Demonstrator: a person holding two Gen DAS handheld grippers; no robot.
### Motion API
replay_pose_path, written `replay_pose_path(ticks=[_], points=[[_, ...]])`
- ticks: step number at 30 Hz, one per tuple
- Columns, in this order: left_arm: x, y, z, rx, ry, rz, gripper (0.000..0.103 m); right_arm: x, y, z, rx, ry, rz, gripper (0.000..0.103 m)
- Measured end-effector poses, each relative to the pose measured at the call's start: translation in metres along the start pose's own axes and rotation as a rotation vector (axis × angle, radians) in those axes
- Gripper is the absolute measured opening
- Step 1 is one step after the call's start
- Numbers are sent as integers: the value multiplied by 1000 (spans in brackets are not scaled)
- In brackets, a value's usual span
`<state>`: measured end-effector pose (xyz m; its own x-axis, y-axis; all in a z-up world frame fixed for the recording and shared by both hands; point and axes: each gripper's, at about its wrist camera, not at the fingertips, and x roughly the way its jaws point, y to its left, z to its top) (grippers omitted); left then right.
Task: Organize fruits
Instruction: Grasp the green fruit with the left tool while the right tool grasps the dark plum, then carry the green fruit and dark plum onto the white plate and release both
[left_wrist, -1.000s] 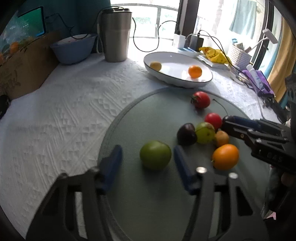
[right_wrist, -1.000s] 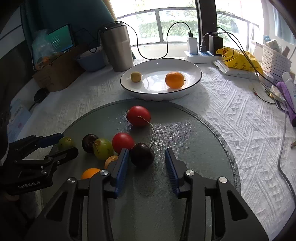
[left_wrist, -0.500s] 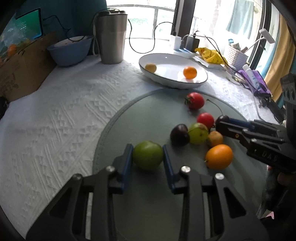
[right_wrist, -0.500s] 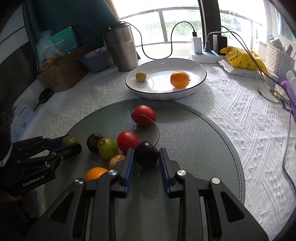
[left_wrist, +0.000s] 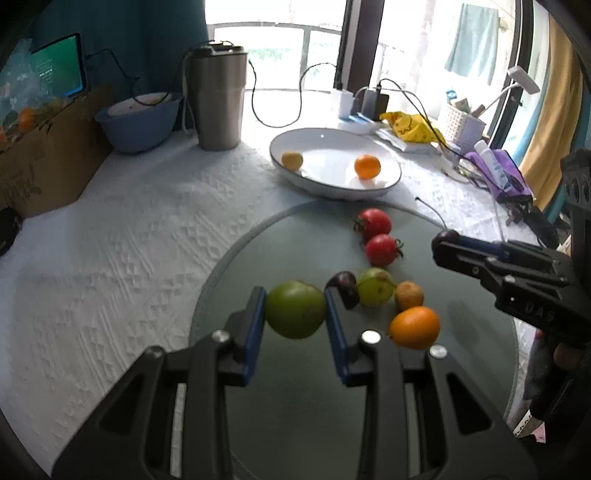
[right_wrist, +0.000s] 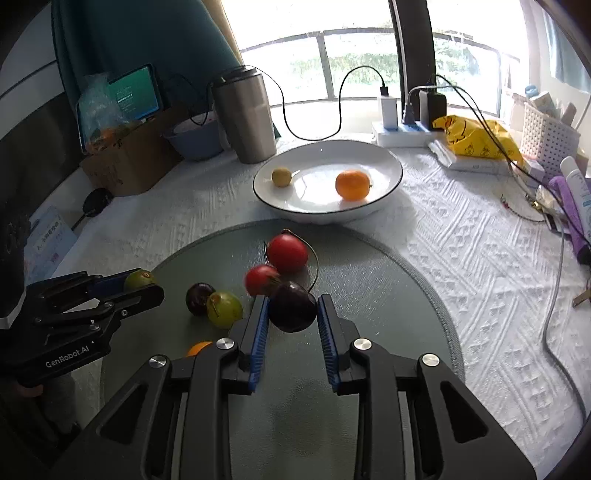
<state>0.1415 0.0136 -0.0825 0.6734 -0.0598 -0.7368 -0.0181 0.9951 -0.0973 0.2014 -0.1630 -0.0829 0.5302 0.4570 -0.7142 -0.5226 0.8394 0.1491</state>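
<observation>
Table (right_wrist: 461, 266): white textured cloth, the largest item I see, spanning both views.

Grey round mat (right_wrist: 388, 295): lies on the near part of the cloth; loose fruit sits on it.

White plate (right_wrist: 384, 162): just beyond the mat's far edge, holding an orange (right_wrist: 352, 184) and a small yellow fruit (right_wrist: 282, 176), well apart from each other.

Steel tumbler (left_wrist: 218, 103): upright, far left of the plate, with a blue bowl (left_wrist: 136, 123) further left beside it.

View differences: my right wrist camera alone shows the mat's right rim and the cable (right_wrist: 554, 314) trailing over the cloth there. My left wrist camera alone shows the whole near orange fruit (left_wrist: 414, 327) and the small brownish fruit (left_wrist: 409, 294) just behind it; the right view gives only a sliver of the orange one.

Left gripper (left_wrist: 295, 314): closed tight on the green fruit (left_wrist: 295, 309), both blue pads pressing its sides, at the mat's near left.

Right gripper (right_wrist: 291, 314): clamped on the dark plum (right_wrist: 292, 311), pads against both sides, near the mat's middle.

Loose fruit: two red tomatoes (right_wrist: 287, 253) just beyond the plum; a second dark plum (right_wrist: 199, 298) touching a green grape-like fruit (right_wrist: 224, 309) to the left.
</observation>
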Motion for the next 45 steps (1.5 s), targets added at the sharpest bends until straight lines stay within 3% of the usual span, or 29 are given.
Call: replay_pose_path(ticks=[16,34,45], points=[[-4,-8,30,32,-48,-19,33,-15,-14,25,14,-66,-28,29],[22,-21,79,107,-90,-48,33,1,-36,61,14,-93,-38,29],[49,-6,112,50,-86,-97,33,24,-53,85,18,-96,-46,29]])
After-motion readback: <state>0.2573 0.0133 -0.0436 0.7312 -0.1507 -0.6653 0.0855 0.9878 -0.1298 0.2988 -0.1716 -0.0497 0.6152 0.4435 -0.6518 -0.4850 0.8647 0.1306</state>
